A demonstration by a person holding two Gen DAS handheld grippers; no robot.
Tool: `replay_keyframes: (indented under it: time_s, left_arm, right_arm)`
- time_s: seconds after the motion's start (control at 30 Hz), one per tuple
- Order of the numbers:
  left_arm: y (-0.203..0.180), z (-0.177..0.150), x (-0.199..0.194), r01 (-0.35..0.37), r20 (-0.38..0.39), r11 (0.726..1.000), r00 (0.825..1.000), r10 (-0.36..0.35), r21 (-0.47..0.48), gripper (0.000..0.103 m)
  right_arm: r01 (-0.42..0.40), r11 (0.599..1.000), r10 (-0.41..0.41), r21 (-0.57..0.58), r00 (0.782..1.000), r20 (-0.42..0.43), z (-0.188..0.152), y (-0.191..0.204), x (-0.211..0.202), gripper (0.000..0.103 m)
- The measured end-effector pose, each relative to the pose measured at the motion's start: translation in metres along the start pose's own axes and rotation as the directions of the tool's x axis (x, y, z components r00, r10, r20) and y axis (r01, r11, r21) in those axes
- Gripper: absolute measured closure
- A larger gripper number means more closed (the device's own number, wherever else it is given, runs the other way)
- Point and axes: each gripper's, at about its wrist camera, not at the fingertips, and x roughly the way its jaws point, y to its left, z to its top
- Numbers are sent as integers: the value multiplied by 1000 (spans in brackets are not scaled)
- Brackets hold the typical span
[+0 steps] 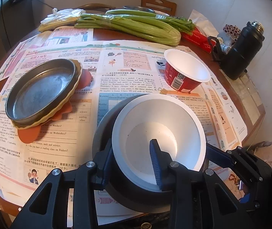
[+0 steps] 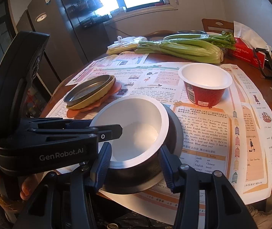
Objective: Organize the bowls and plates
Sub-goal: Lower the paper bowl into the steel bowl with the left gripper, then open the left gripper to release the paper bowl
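Newspaper sheets point(image 1: 116, 80) cover the round wooden counter point(image 2: 269, 99), likely to protect it while dishes are sorted. Left claw point(image 1: 134, 158) is clenched on the near rim of the white bowl point(image 1: 155, 126), one finger inside and one outside, so the thin wall is pinched; the bowl sits tilted in a dark metal bowl point(image 2: 172, 131), apparently being nested there. Right claw point(image 2: 134, 162) straddles the dark bowl's near side, its pads against the wall, seemingly steadying it, though whether they truly press is hard to tell. Ahead and left of the left claw, plates are already stacked: a metal pan point(image 1: 40, 89) on a yellow fluted plate point(image 1: 73, 93) on an orange mat point(image 1: 31, 135). Ahead and right stands a red paper bowl point(image 1: 185, 70), still apart. Beyond lie celery point(image 1: 132, 24), a tissue box point(image 1: 199, 38) and a black flask point(image 1: 241, 51), none blocking the work.
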Motion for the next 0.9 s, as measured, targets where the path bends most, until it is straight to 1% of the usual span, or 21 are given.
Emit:
replay_keyframes:
  time_s: [0.17,0.27,0.47,0.9]
  left_arm:
    - [1,-1,0,-6,1,1000,1000,6,-4,65]
    - [2,-1,-2,-4,8,1000,1000,4,-5,65]
    - [3,-1,-5,-9,16,1000,1000,9,-8,65]
    - [4,-2,-20,-12,50,1000,999,13,-12,65]
  right_arm:
    - [6,1000,-6,-7,1000,-1,-1,1,1,53]
    - [-5,1000,5,-2,1000,-6,-1,1,1,53]
    - [10,1000,-10,-3,1000,0,0,-1,-1,53]
    - [10,1000,-10,15,1000,12,1,-4,-7,53]
